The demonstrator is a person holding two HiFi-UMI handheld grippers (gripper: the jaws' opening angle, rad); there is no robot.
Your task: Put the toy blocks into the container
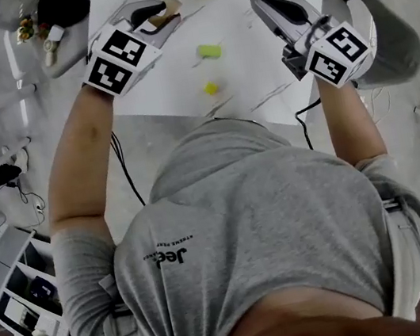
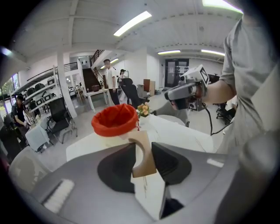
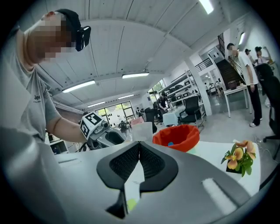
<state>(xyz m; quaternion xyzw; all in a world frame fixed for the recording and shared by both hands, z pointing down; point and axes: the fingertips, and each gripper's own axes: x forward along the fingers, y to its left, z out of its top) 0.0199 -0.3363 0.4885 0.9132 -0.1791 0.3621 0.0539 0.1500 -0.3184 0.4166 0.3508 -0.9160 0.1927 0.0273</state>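
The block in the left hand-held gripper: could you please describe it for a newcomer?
Find the white table with the red container at its far edge. Above it, the left hand-held gripper grips a tan block with an arched cut-out; the yellow-green block and the yellow block lie on the table.

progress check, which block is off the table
The tan arch-shaped wooden block in the left gripper; the lime-green block and small yellow block lie on the white table.
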